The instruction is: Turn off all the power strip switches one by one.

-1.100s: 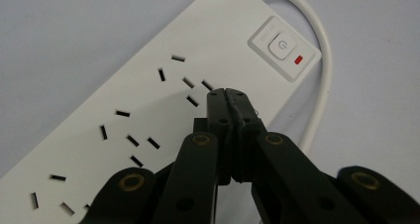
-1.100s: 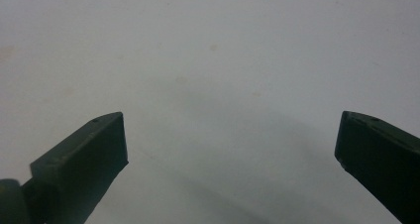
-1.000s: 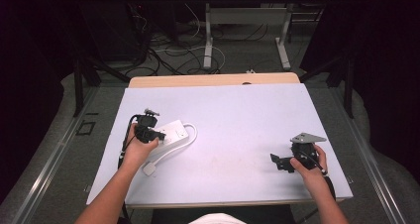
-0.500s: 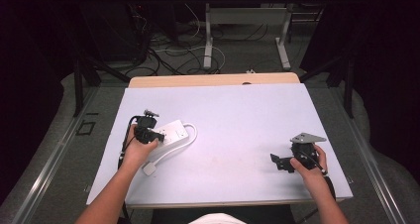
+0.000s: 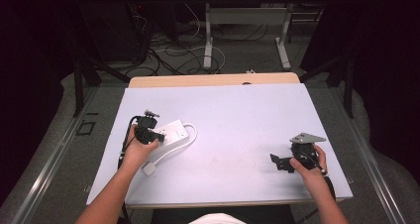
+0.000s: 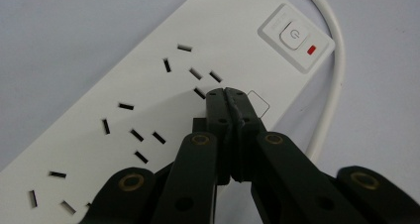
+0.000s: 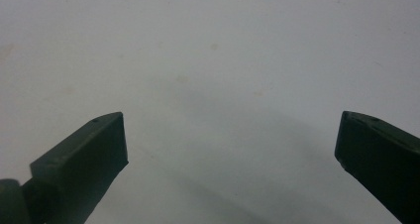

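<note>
A white power strip point(image 5: 171, 135) lay flat on the left part of the pale table point(image 5: 237, 115), angled, with its white cord point(image 5: 190, 135) looping round its far end and back toward the plug point(image 5: 149, 168) near the front edge. The left gripper point(image 6: 225, 92) hovered right over the strip with its jaws pressed together and nothing between them, the tips pointing at the sockets beside the power button point(image 6: 292, 35). Whether the tips touched the plastic could not be told.

The right gripper point(image 5: 280, 163) rested well apart, near the table's right front corner, jaws spread wide over bare tabletop and holding nothing.

A likely risk: if the closed tips pushed toward the button off-centre, they could slip into a socket slot or skid the light strip across the smooth surface, since nothing braced it.

The left gripper view revealed the socket slots, the button and its small red indicator point(image 6: 311, 49), too small to make out from above. The high view showed where the strip sat on the table and how far apart the two hands were.
</note>
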`<state>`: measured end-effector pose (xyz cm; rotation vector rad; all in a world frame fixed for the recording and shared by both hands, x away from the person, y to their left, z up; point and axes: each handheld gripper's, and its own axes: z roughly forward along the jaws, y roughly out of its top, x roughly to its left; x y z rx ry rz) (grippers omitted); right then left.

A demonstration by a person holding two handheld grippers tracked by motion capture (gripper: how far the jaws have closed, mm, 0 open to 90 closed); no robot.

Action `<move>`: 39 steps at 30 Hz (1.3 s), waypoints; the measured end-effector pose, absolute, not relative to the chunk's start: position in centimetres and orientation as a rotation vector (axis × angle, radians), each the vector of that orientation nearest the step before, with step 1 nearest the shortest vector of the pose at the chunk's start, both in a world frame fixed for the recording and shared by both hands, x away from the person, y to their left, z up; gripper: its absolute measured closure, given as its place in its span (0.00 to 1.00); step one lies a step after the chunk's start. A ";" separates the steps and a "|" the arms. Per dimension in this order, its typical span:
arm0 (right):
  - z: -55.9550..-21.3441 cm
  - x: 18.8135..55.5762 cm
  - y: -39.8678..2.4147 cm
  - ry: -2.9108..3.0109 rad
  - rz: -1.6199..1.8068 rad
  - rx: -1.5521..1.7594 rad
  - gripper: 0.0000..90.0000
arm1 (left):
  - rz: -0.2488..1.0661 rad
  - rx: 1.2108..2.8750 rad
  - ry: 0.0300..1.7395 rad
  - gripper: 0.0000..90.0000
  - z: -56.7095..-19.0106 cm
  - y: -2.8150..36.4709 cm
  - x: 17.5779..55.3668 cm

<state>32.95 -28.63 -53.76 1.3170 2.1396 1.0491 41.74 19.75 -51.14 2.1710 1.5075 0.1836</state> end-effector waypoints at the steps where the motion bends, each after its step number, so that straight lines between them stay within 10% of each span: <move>1: -53.8 32.9 -28.6 2.139 1.050 1.317 0.00 | 0.181 2.182 1.511 1.00 -51.2 19.8 41.8; 39: -53.8 33.0 -28.6 2.139 1.044 1.318 0.00 | 0.198 2.151 1.499 1.00 -49.9 20.2 41.0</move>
